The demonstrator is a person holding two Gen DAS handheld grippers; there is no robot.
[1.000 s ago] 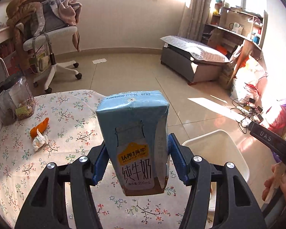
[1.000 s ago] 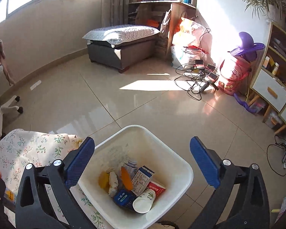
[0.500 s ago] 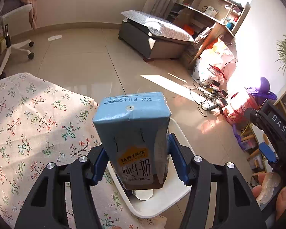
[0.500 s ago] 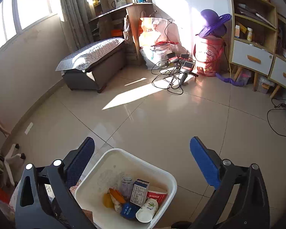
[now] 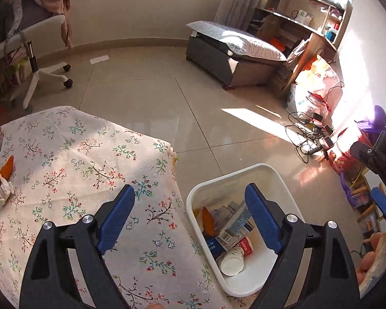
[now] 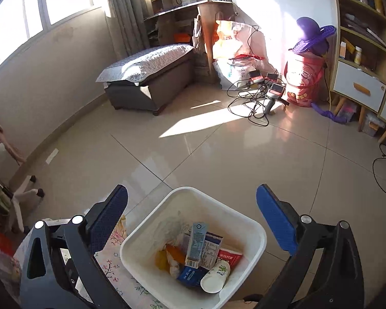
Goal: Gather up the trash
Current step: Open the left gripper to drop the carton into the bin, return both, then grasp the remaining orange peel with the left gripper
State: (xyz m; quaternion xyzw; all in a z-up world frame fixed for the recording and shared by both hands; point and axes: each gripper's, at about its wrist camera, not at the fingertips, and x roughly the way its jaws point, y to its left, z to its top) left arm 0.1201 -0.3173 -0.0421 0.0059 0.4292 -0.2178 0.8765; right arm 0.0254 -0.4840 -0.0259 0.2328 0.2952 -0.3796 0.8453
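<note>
We've got the left gripper [image 5: 189, 215] spread wide w/ nothing in it, over the table edge and white bin [image 5: 278, 177]. Right gripper [image 6: 191, 216] also wide apart, empty, above the bin. Right view shows the milk carton [image 6: 196, 244] standing among the trash inside; only the left view shows an orange scrap [image 5: 5, 170] and crumpled tissue [image 5: 4, 192] on the floral tablecloth [image 5: 72, 154].
</note>
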